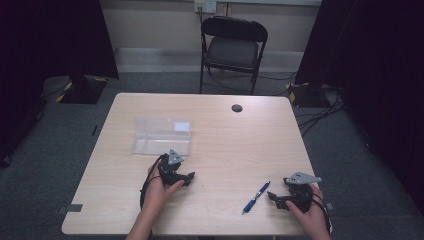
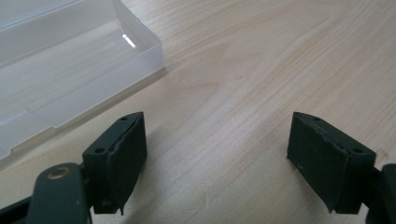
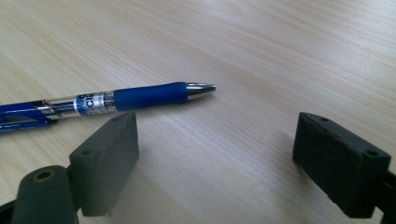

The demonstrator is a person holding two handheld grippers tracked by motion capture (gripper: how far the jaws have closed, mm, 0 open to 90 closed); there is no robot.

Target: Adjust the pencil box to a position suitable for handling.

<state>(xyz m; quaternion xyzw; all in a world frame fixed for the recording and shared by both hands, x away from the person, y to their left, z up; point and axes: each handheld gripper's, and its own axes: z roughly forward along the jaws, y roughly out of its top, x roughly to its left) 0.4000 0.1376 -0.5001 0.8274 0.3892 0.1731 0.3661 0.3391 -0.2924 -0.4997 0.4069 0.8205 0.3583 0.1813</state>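
A blue pen (image 1: pixel 256 197) lies on the wooden table (image 1: pixel 225 135), near the front right. In the right gripper view the pen (image 3: pixel 107 100) lies just beyond the left jaw, its metal tip pointing right. My right gripper (image 1: pixel 272 198) rests open on the table just right of the pen, jaws empty (image 3: pixel 215 163). A clear plastic box (image 1: pixel 161 136) lies open at the table's left middle. My left gripper (image 1: pixel 190 178) sits open just in front of it, nothing between its jaws (image 2: pixel 215 163); the box (image 2: pixel 70 60) shows at upper left.
A round grommet hole (image 1: pixel 237 108) is in the table's far side. A black folding chair (image 1: pixel 233 50) stands behind the table. Cables (image 1: pixel 320 112) run on the carpet at right, and a stand base (image 1: pixel 80 89) sits at far left.
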